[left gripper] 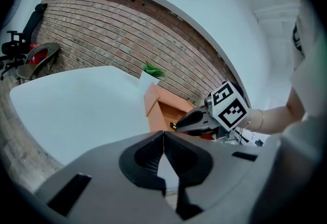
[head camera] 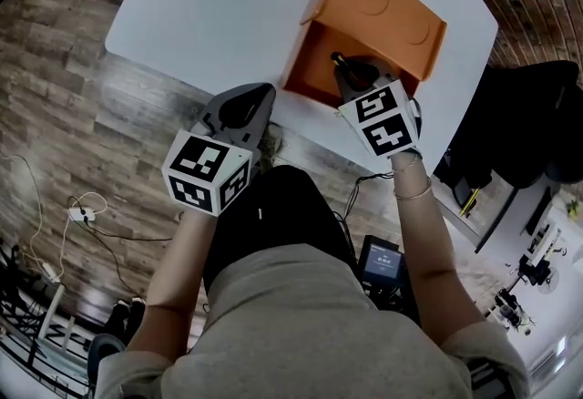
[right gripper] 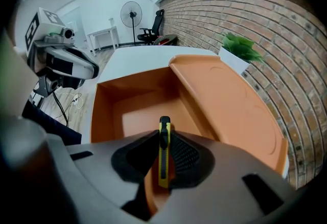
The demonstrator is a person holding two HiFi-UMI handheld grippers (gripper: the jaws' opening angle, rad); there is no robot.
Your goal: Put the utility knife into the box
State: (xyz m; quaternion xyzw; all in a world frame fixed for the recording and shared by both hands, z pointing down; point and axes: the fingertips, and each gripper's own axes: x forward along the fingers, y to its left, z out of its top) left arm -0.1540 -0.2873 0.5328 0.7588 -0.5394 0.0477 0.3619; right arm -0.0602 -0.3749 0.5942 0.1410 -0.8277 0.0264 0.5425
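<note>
Fingers of the right gripper (right gripper: pixel 164 137) pinch the yellow utility knife (right gripper: pixel 163 161), which lies along them and points at the inside of the open orange box (right gripper: pixel 104 110). Farther off, the box's lid (right gripper: pixel 225 100) leans back toward a potted plant (right gripper: pixel 240 48). The left gripper (left gripper: pixel 163 136) has its fingers pressed together, empty, at the white table (left gripper: pixel 76 110).

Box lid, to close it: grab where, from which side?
Its free edge, opposite the hinge, from above. The lid stands open, tilted back from the box, thin and flat, so jaws can straddle it. Likely for the empty left gripper; the right gripper holds the utility knife.
</note>
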